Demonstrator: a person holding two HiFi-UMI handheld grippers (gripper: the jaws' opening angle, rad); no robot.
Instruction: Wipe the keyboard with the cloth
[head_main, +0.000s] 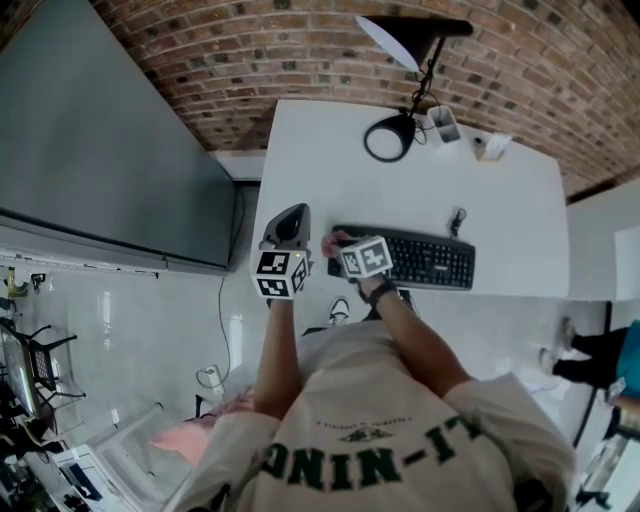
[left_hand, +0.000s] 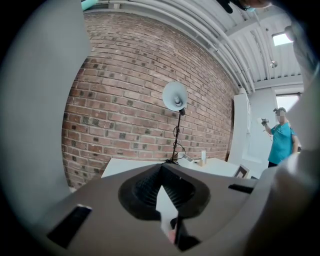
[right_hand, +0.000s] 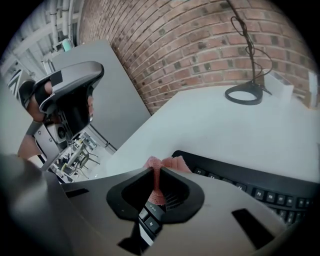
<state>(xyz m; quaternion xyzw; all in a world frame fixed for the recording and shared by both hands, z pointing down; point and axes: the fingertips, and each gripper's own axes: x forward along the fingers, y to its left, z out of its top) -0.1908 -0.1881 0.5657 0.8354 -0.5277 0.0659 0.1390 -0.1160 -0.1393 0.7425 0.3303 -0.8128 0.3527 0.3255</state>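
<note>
Soft pink cloth (right_hand: 172, 162) pinched by right tongs (right_hand: 154, 171) at flat black keyboard (right_hand: 270, 195).
Left tongs (left_hand: 161, 167) shut, empty: unheld keyboard could be pushed away.

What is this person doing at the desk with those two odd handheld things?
A person stands at a white table with a two-jaw tool in each hand. The right tool is shut on a pink cloth, which it holds at the left end of the black keyboard, so the wiping appears to be at that end. The left tool is shut and empty, held up just left of the keyboard and touching nothing.
</note>
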